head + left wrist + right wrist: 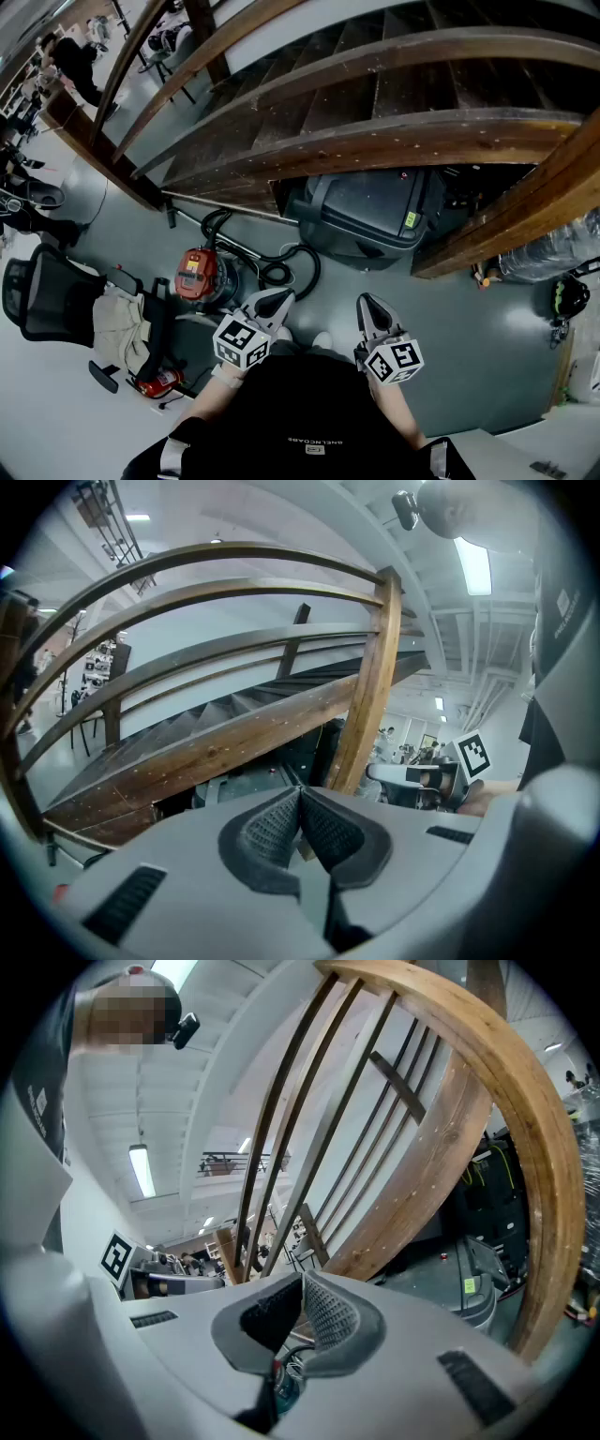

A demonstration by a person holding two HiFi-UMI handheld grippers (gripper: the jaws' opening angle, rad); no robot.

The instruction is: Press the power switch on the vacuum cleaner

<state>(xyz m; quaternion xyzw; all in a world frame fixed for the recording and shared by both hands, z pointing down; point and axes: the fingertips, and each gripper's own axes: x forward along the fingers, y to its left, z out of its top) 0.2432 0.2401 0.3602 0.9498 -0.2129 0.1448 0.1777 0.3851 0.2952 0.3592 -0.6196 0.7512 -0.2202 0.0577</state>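
Note:
The vacuum cleaner (199, 275) stands on the grey floor in the head view, a metal drum with a red-orange top and a black hose (286, 267) looped to its right. My left gripper (279, 299) hovers just right of the drum, above the hose, with its jaws closed on nothing. My right gripper (367, 304) is held further right, also shut and empty. In the left gripper view the pads (272, 832) meet at their tips. The right gripper view shows its pads (328, 1314) pressed together as well. The vacuum's switch cannot be made out.
A curved wooden staircase with railings (375, 141) arches over the far side. Beneath it sits a dark grey wheeled bin (370, 211). A black office chair (47, 295) and a small red item (159, 382) lie to the left. A person (75, 61) is at far left.

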